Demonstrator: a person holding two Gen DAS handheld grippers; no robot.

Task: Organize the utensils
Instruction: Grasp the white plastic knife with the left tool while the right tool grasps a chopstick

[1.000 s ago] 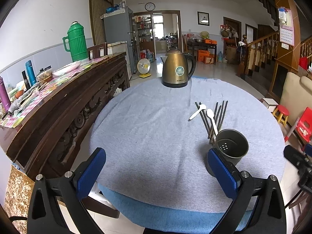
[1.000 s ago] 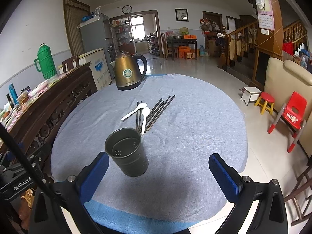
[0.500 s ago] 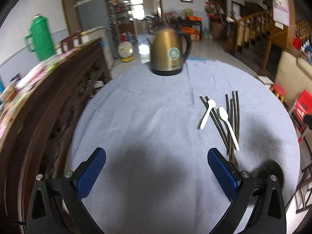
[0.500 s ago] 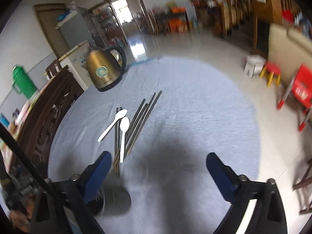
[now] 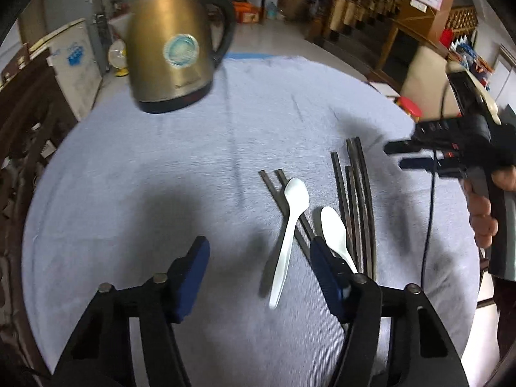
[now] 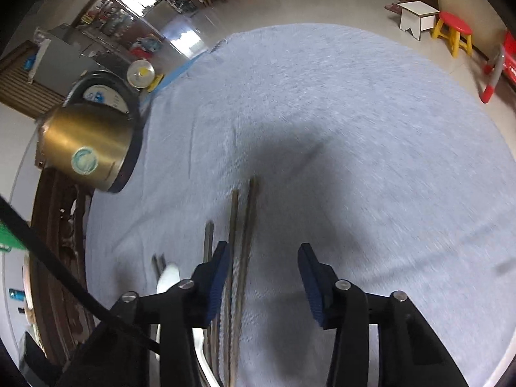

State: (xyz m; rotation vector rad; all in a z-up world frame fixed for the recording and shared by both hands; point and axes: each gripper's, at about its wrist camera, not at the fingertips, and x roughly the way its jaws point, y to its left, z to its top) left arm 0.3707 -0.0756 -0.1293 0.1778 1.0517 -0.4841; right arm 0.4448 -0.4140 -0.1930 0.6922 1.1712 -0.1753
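Two white spoons [image 5: 288,232] [image 5: 333,232] lie across several dark chopsticks [image 5: 354,209] on the grey tablecloth [image 5: 161,193]. My left gripper [image 5: 259,258] hovers just above them, its jaws closing; the left spoon's handle shows between the blue pads, untouched. My right gripper [image 6: 262,267] hangs over the right-hand chopsticks [image 6: 248,225], its jaws closing too, with one stick between its pads and not pinched. The left wrist view also catches the right gripper [image 5: 395,154], held by a hand. One spoon [image 6: 167,277] shows left of its finger. The utensil cup is out of view.
A brass electric kettle [image 5: 174,48] [image 6: 87,142] stands at the table's far left. A carved wooden sideboard [image 5: 22,113] runs along the left. Beyond the table's right edge sit a white stool [image 6: 417,16], a red stool [image 6: 454,29] and a beige sofa [image 5: 422,71].
Both grippers have moved forward and down over the utensils and tipped steeply toward the table. Their jaws have narrowed. The grey utensil cup has dropped out of both views.
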